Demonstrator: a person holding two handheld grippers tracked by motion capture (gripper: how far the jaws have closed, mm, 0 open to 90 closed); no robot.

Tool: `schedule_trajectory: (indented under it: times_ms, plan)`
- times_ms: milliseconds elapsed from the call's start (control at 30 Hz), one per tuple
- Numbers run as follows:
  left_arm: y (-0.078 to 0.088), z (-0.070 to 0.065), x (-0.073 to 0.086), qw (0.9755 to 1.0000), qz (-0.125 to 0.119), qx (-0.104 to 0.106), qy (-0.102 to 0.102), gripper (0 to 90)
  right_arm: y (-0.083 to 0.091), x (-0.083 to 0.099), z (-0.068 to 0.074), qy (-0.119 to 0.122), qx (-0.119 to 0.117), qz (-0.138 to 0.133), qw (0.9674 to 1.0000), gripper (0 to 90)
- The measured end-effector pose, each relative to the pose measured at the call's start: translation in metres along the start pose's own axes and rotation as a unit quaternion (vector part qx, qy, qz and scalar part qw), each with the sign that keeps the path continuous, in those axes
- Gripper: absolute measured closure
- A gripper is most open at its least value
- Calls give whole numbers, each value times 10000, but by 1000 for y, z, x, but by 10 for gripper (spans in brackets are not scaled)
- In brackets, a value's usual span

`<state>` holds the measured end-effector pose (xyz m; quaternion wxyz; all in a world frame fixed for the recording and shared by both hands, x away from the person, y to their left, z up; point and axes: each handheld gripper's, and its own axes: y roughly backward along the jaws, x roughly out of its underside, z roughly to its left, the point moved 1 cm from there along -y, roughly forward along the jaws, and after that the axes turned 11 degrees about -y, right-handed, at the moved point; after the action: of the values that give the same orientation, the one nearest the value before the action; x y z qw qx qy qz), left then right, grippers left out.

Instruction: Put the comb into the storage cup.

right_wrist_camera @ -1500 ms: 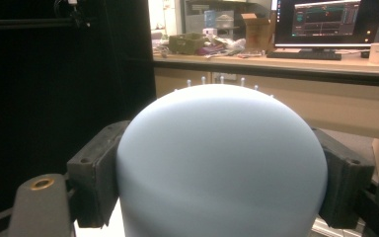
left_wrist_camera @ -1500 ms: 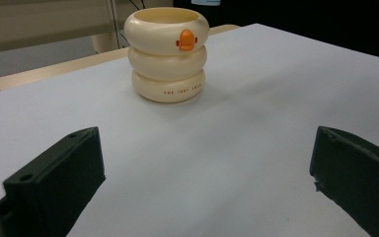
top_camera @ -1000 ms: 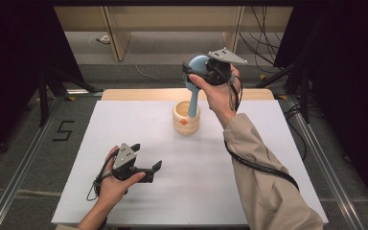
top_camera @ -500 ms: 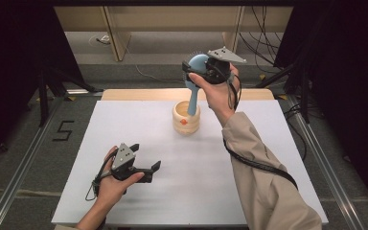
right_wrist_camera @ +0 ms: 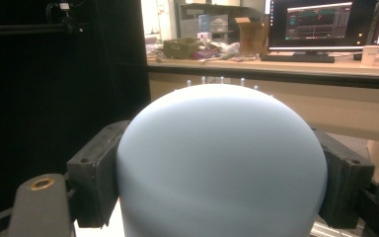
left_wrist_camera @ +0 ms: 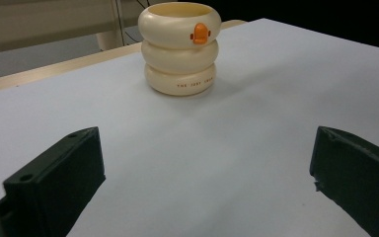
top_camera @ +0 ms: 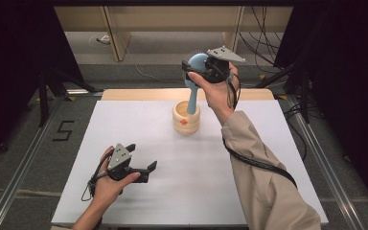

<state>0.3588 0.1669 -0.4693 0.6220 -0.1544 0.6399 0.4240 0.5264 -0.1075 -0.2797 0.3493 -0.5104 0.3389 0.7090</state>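
Little changed: over the last second the blue hairbrush (top_camera: 195,72) stayed where it was, head up above the holder, handle pointing down into the opening.
Brush position: the round head was clamped in the right gripper (top_camera: 206,72), with the handle's lower end at or just inside the rim of the cream ring-shaped holder (top_camera: 186,117); whether the tip touched the inside wall could not be made out from above.
Right jaws: closed on the brush head, one black pad pressing each side of the pale blue dome (right_wrist_camera: 222,163) in the right gripper view.
Holder: upright on the white surface (top_camera: 172,191), toward its far middle, with the orange beak-like tab (left_wrist_camera: 200,33) facing the person; in the left gripper view it stood well ahead of the jaws.
Left gripper (top_camera: 141,167): low over the near left of the surface, well apart from the holder, in much the same place as a second before.
Left jaws: wide apart, nothing between them.
Meaning for the work: the hold looked like a pause with the brush partly in the holder, either a last alignment before lowering or the start of lifting out; the pictures did not settle which.
Next need, as a judgement: a straight vertical move, since a tilt could tip the light holder.
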Motion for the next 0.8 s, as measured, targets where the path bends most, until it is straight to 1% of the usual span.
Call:
schedule_trajectory:
  times_ms: [233, 533, 800]
  plan:
    - [2, 2, 2, 10000, 23, -17, -41, 0, -2, -1, -1, -29, 20, -18, 10000, 210]
    - [4, 4, 4, 10000, 24, -42, -17, 0, -4, 0, -2, -21, 39, -35, 10000, 210]
    - [4, 5, 4, 10000, 24, -66, -7, 0, -7, 0, -5, -69, 52, -56, 9999, 209]
